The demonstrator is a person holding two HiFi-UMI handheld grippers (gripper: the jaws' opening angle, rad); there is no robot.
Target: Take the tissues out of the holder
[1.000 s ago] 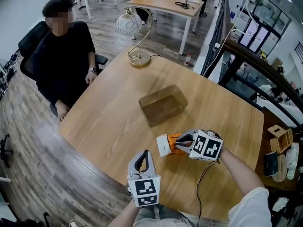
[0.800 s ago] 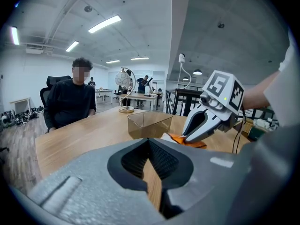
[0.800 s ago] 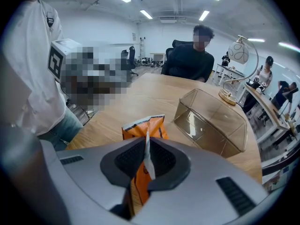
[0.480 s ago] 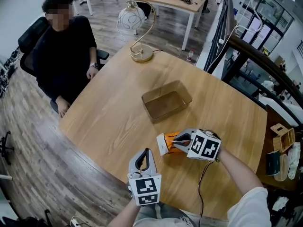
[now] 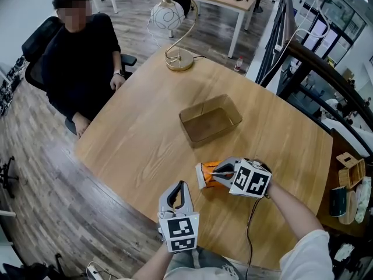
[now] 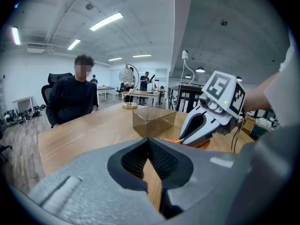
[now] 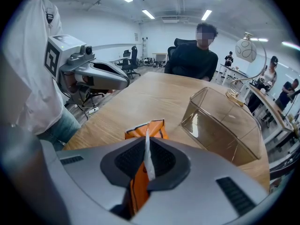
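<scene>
An orange tissue pack [image 5: 205, 174] with a white end is low over the wooden table, near its front edge, and my right gripper [image 5: 214, 173] is shut on it. In the right gripper view the pack [image 7: 145, 127] hangs between the jaws [image 7: 146, 165], pinched by its thin white edge. The holder, a clear brown plastic box [image 5: 192, 134], stands empty beyond it at mid-table [image 7: 220, 121]. My left gripper [image 5: 176, 187] hovers at the table's front edge, left of the pack, shut and empty [image 6: 149, 159]. From there the box [image 6: 152, 121] and the right gripper [image 6: 201, 125] lie ahead.
A gold lamp [image 5: 178, 60] with a white globe stands at the table's far corner. A person in black [image 5: 78, 63] sits on an office chair at the left side, hands off the table. Dark railings [image 5: 303, 69] run along the right.
My right gripper with the tissue pack has drifted slightly down and away from the box. The left gripper has stayed in place.
</scene>
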